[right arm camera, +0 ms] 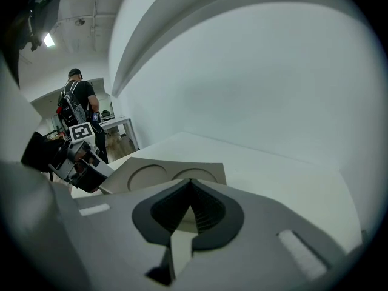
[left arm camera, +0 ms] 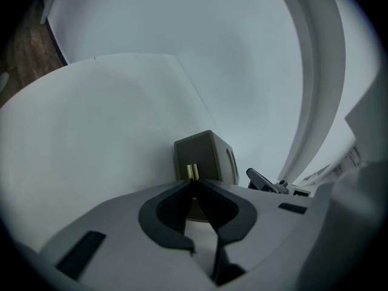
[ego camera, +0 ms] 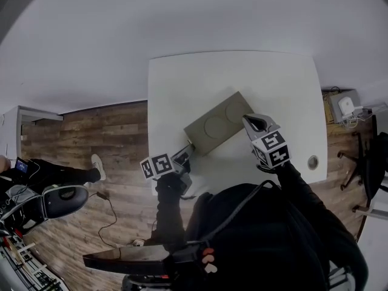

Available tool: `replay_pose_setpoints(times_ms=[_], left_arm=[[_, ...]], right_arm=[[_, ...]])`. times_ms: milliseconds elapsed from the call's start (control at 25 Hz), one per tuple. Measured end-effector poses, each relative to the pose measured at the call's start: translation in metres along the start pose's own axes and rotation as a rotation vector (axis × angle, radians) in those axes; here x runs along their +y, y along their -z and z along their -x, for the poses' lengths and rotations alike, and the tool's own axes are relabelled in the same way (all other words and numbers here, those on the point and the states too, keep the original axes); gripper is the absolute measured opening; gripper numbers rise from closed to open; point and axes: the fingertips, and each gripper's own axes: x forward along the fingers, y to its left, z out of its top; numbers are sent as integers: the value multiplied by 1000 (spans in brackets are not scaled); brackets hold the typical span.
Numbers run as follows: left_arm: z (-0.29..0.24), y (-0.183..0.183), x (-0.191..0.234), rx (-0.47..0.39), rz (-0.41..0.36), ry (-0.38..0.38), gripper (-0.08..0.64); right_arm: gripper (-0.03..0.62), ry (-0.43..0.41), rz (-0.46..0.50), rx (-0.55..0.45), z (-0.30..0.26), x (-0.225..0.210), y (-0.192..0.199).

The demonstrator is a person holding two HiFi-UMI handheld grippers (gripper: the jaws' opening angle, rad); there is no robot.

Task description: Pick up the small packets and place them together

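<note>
On the white table [ego camera: 182,83] a grey box [ego camera: 215,126] with two round dimples lay between the shut left gripper [left arm camera: 194,182], its tips just under a yellow sliver [left arm camera: 192,171] at the box's end, and the shut, empty right gripper [right arm camera: 191,184]; a person [right arm camera: 79,105] stood beyond.

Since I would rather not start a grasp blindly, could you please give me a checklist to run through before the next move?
1. Small packets in sight: not ok. None shows in any view, only a grey box on the white table.
2. Right gripper ready to grasp: not ok. Its jaws are shut with nothing between them.
3. Left gripper ready to grasp: not ok. Its jaws are together at the box's end face.
4. Left gripper free of the small gold piece on that face: cannot tell.
5. Box lying flat on the table: ok.
</note>
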Motion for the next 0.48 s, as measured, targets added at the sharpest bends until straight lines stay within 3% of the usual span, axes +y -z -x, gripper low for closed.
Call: replay_pose_setpoints(times_ms=[480], left_arm=[[1,2,0,-54,76,31,23]], right_arm=[[-6,7,-3,16,-4,3,5]])
